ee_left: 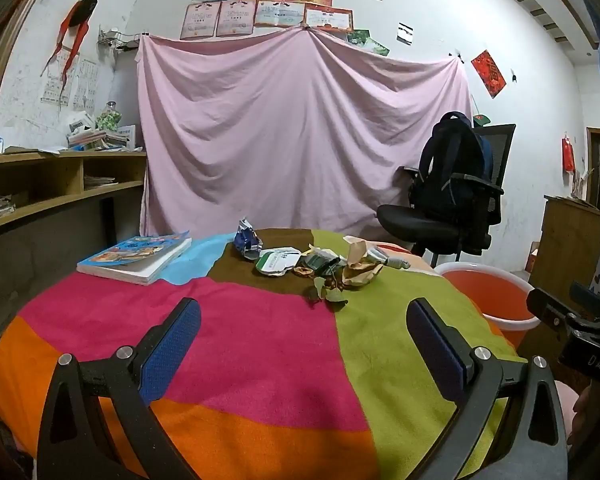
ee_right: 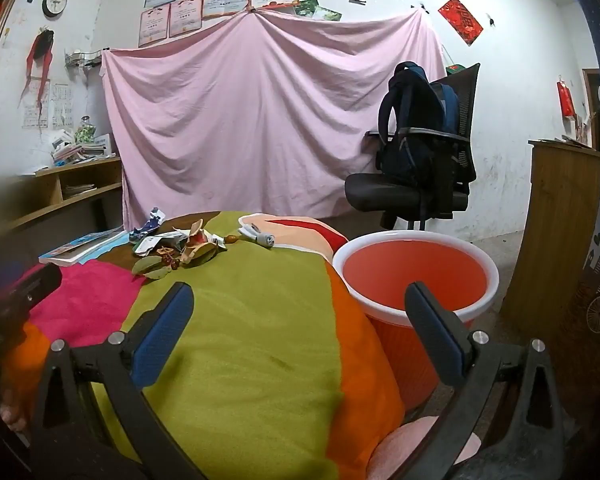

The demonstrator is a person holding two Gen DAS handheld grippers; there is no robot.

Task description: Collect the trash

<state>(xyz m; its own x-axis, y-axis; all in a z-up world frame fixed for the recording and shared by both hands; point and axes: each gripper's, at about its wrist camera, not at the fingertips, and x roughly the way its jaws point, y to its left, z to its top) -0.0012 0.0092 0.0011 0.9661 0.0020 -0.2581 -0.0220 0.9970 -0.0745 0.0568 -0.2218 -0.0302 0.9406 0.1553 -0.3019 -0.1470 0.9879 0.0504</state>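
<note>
We see both claws, left (ee_left: 304, 344) and right (ee_right: 300, 332), spread wide and empty; trash pile (ee_left: 316, 266) lies at 12 o'clock, bucket (ee_right: 416, 268) base hidden.

1. The near part of the colourful cloth (ee_left: 260, 344) lay bare, giving open passage toward the trash pile (ee_left: 320, 268).
2. A book (ee_left: 138, 256) lay to the left of the pile, apart from it.
3. The orange bucket (ee_right: 416, 268) stood open-topped just beside the table's right edge.
4. An office chair (ee_right: 416, 192) with a backpack (ee_right: 416, 128) stood behind the bucket, well apart.
</note>
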